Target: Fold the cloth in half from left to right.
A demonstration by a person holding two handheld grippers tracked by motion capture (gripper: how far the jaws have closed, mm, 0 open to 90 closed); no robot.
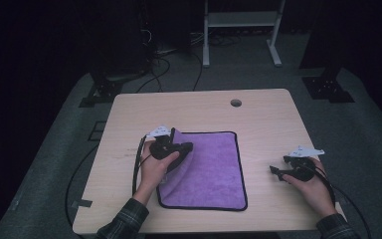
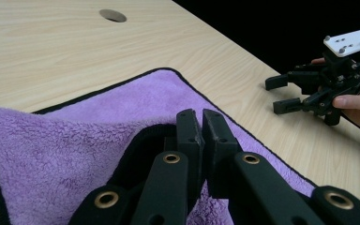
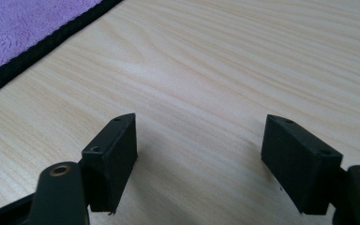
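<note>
Wooden table (image 1: 268,124): light top, round hole (image 1: 236,103) near its 12 o'clock edge. Purple cloth (image 1: 214,169), black-edged, lies flat at table centre; its 9 o'clock edge is lifted and folded over towards 3 o'clock. Left gripper (image 1: 171,149): jaws pressed together on that raised cloth edge, as seen in the left gripper view (image 2: 201,123). Right gripper (image 1: 278,172): at 3 o'clock of the cloth, well apart from it, jaws spread wide over bare wood (image 3: 199,140), holding nothing.
</note>
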